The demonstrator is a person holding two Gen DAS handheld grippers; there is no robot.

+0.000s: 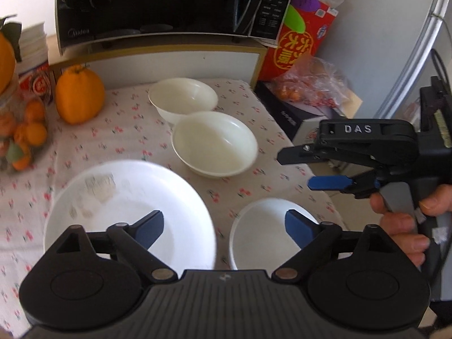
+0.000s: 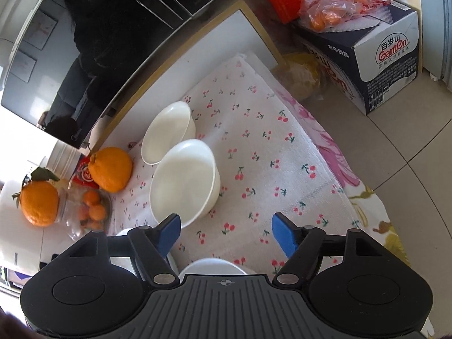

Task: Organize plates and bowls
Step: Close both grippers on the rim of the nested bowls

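Left gripper [image 1: 224, 230] spread wide, empty, above white plate [image 1: 127, 212] and small bowl [image 1: 262, 234] on cherry-print cloth [image 1: 118, 130]. Right gripper [image 2: 226, 236] likewise agape, empty. Two cream bowls [image 1: 214, 144] touching, farther back near orange fruit [image 1: 79, 94].

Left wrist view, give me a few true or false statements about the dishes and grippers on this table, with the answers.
1. Both grippers are open and hold nothing. True: the left gripper and the right gripper are both empty.
2. The two cream bowls are stacked. False: the far bowl and the near bowl sit side by side.
3. A large orange fruit stands on the cloth left of the bowls. True.
4. The white plate holds food. False: it looks empty.
5. The microwave door is open. False: it is shut.
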